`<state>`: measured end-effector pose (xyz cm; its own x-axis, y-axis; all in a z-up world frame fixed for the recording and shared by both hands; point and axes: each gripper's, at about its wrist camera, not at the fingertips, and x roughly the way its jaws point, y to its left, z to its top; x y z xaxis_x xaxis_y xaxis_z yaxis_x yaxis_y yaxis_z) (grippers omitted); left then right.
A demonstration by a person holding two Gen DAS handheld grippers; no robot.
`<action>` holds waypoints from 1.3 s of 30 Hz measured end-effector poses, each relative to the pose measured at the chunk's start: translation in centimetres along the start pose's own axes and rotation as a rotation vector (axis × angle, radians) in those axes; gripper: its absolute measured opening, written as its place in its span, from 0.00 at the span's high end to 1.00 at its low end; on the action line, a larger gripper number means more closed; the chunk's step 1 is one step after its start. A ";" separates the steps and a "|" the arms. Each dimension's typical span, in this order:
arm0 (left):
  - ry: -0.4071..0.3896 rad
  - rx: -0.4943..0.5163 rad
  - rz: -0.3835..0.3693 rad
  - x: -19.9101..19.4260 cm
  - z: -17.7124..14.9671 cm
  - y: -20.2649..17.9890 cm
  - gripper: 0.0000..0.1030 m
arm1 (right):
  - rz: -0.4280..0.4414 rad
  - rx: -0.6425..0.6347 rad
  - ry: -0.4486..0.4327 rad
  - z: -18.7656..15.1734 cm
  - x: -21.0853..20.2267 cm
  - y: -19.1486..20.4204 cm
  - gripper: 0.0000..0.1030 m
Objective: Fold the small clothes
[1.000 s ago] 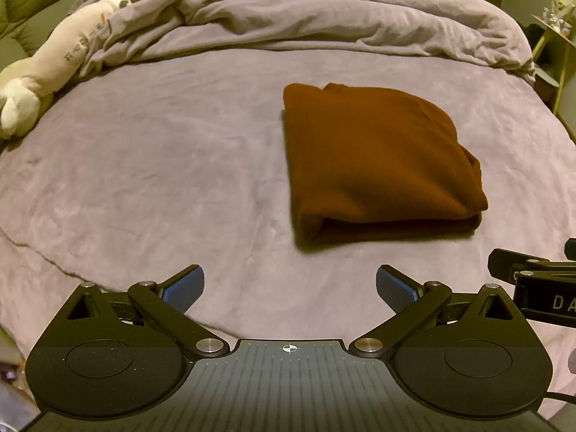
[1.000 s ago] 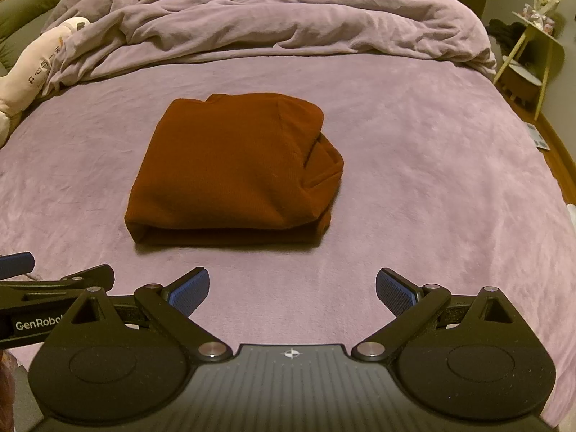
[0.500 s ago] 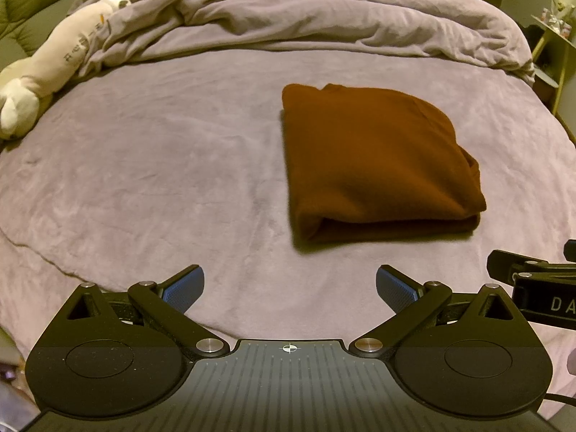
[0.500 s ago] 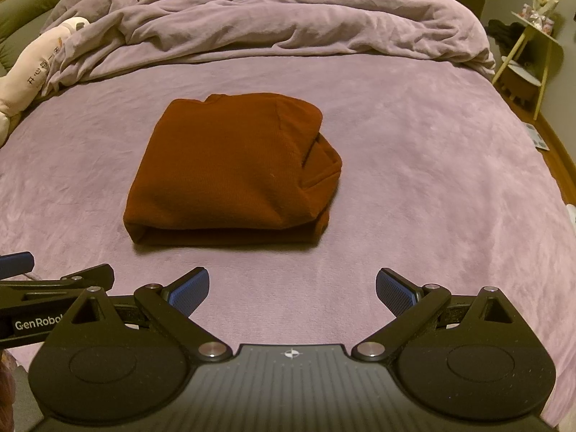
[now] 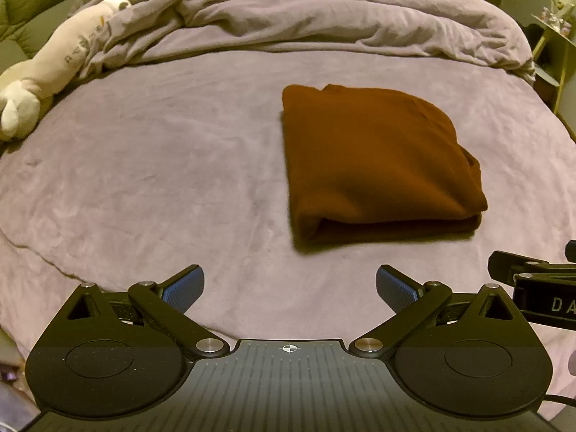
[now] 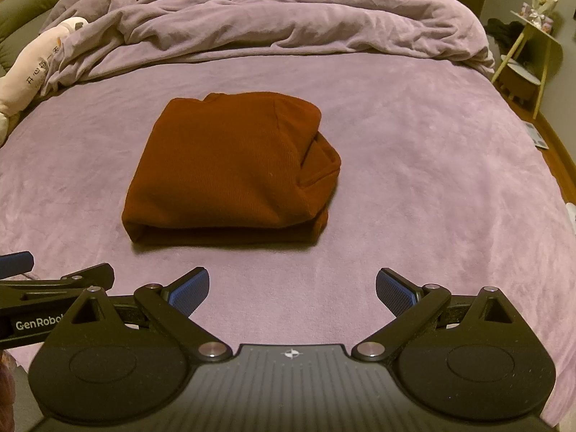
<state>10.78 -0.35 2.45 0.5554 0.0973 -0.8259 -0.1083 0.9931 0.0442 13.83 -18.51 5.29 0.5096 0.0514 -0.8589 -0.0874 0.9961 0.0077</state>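
A rust-brown garment (image 5: pixel 374 165) (image 6: pixel 230 169) lies folded into a thick rectangle on the purple bed cover (image 5: pixel 162 165) (image 6: pixel 414 165). Its folded edge faces me. My left gripper (image 5: pixel 289 289) hovers open near the bed's front edge, with the garment ahead and to its right. My right gripper (image 6: pixel 292 289) is open too, with the garment ahead and slightly to its left. Nothing sits between either pair of fingers. Each gripper's side shows at the edge of the other's view.
A crumpled purple duvet (image 5: pixel 306 10) (image 6: pixel 270 10) is heaped across the far end of the bed. A long cream plush toy (image 5: pixel 54 72) (image 6: pixel 28 68) lies at the far left. A small yellow-legged side table (image 6: pixel 532 54) stands right of the bed.
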 end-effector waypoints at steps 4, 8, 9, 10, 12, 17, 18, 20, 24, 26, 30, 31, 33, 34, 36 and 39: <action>0.000 -0.003 0.012 0.2 -0.1 -0.1 0.00 | -0.002 0.001 -0.002 0.0 0.0 0.0 0.04; 0.001 -0.003 0.011 0.2 -0.1 -0.2 0.00 | -0.003 0.001 -0.001 -0.1 0.0 -0.1 0.04; 0.001 -0.001 0.010 0.2 -0.1 -0.2 0.00 | -0.003 0.000 -0.001 -0.1 0.0 -0.1 0.04; 0.001 0.000 0.010 0.2 -0.1 -0.2 0.00 | -0.004 0.000 -0.001 -0.1 0.0 0.0 0.04; 0.001 0.002 0.011 0.1 0.0 -0.2 0.00 | -0.005 0.000 0.000 -0.1 0.0 0.0 0.04; 0.003 0.001 0.010 0.1 0.0 -0.2 0.00 | -0.009 -0.006 0.002 0.0 0.0 0.0 0.04; 0.003 0.001 0.010 0.1 0.0 -0.2 0.00 | -0.009 -0.006 0.002 0.0 0.0 0.0 0.04; 0.004 0.002 0.009 0.1 -0.1 -0.1 0.00 | -0.009 -0.009 0.003 0.0 0.0 0.1 0.04; 0.006 0.005 0.010 0.2 -0.1 -0.1 0.00 | -0.010 -0.016 0.002 0.0 -0.1 0.1 0.04; 0.006 0.005 0.011 0.2 -0.1 -0.1 0.00 | -0.010 -0.017 0.002 0.1 -0.1 0.1 0.04; 0.008 0.003 0.017 0.3 -0.1 -0.1 0.00 | -0.010 -0.017 0.004 0.0 0.0 0.1 0.04; 0.009 0.000 0.017 0.4 -0.1 0.0 0.00 | -0.009 -0.017 0.005 0.0 0.0 0.1 0.04; 0.011 -0.005 0.014 0.4 -0.1 0.1 0.00 | -0.008 -0.020 0.006 0.0 -0.1 0.1 0.04; 0.012 -0.007 0.014 0.4 -0.1 0.1 0.00 | -0.008 -0.021 0.007 0.0 -0.1 0.1 0.04; 0.012 -0.007 0.012 0.5 0.0 0.2 0.00 | -0.008 -0.023 0.006 0.0 -0.1 0.1 0.04; 0.011 -0.004 0.014 0.4 0.0 0.2 0.00 | -0.009 -0.023 0.006 0.0 -0.1 0.1 0.04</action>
<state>10.97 -0.15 2.07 0.5447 0.1100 -0.8314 -0.1189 0.9915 0.0533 13.78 -18.37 5.37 0.5050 0.0422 -0.8621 -0.1025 0.9947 -0.0114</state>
